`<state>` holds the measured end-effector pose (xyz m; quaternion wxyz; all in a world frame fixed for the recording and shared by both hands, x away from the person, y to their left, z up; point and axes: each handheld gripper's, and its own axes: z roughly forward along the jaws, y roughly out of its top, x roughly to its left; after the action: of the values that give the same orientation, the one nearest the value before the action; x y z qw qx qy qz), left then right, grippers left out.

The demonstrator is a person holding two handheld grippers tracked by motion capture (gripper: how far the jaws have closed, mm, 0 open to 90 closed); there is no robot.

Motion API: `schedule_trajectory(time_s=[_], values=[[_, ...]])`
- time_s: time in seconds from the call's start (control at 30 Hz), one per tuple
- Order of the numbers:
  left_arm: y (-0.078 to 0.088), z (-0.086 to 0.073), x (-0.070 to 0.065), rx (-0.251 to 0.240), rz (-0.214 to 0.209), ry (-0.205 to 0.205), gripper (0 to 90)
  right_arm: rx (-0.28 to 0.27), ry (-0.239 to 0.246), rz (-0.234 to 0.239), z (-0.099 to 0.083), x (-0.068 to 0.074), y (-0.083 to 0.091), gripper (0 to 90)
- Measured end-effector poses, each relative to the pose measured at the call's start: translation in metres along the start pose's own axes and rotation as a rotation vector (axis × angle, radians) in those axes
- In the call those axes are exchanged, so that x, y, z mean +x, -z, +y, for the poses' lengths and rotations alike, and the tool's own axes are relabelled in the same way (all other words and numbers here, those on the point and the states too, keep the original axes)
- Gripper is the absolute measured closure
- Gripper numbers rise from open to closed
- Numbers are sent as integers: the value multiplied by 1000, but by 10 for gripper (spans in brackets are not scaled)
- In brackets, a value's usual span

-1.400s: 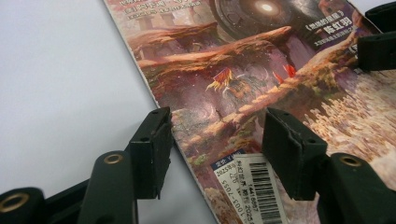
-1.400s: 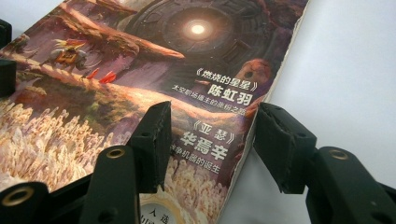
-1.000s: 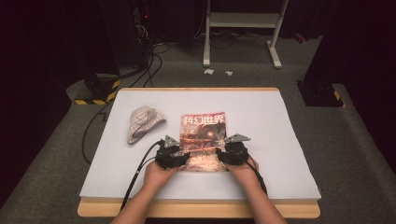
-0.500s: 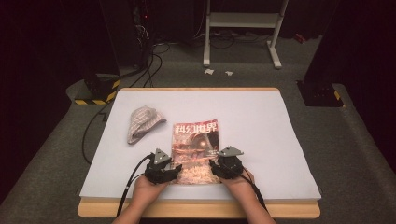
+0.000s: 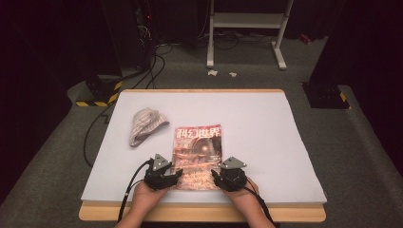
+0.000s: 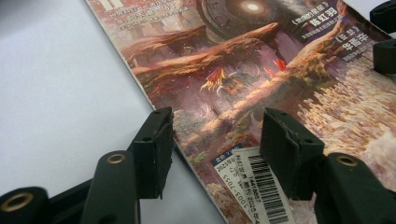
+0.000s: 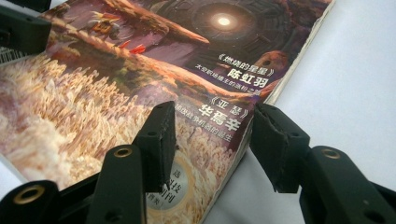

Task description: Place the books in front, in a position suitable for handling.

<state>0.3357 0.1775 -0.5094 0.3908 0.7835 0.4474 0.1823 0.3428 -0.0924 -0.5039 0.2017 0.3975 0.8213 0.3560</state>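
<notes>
Two grippers sit at the near end of a magazine (image 5: 196, 156) in the high view. The magazine lies flat on the white table (image 5: 266, 128), cover up, toward the near edge. The left gripper (image 5: 161, 173) is at the magazine's near-left corner and the right gripper (image 5: 230, 175) at its near-right corner, each held in a hand. A crumpled cloth (image 5: 145, 124) lies beyond and to the left of the magazine, apart from it.

The left gripper view adds detail: its jaws stand wide, straddling the magazine's left edge, one jaw over bare table, the other over a barcode label (image 6: 261, 186).

The right gripper view shows jaws wide too, straddling the magazine's right edge beside white Chinese lettering (image 7: 243, 77).
</notes>
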Motion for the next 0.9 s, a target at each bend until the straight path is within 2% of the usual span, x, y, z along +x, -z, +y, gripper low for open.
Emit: schedule_trajectory(time_s=[0.07,0.13,0.23,0.33,0.4,0.5,0.63,0.8,0.9], values=[[0,0,0,-2,-3,-9,443,1,7,13,0,-2,1,502],[2,-1,0,-4,-3,-35,446,3,14,25,-1,-5,2,495],[4,0,2,0,25,-63,412,-3,26,-2,-2,-11,5,462],[5,0,6,-3,44,-78,390,-34,11,-32,-6,-23,13,449],[6,1,12,0,44,-79,386,-72,-10,-49,-11,-32,20,459],[8,2,16,-7,43,-79,388,-85,-10,-65,-18,-42,27,465],[13,1,22,-28,55,-100,409,-110,-30,-84,-20,-51,32,461],[20,3,36,-70,37,-68,419,-119,-49,-83,-20,-57,35,433],[28,5,46,-99,67,-49,410,-121,-56,-90,-20,-60,35,433]])
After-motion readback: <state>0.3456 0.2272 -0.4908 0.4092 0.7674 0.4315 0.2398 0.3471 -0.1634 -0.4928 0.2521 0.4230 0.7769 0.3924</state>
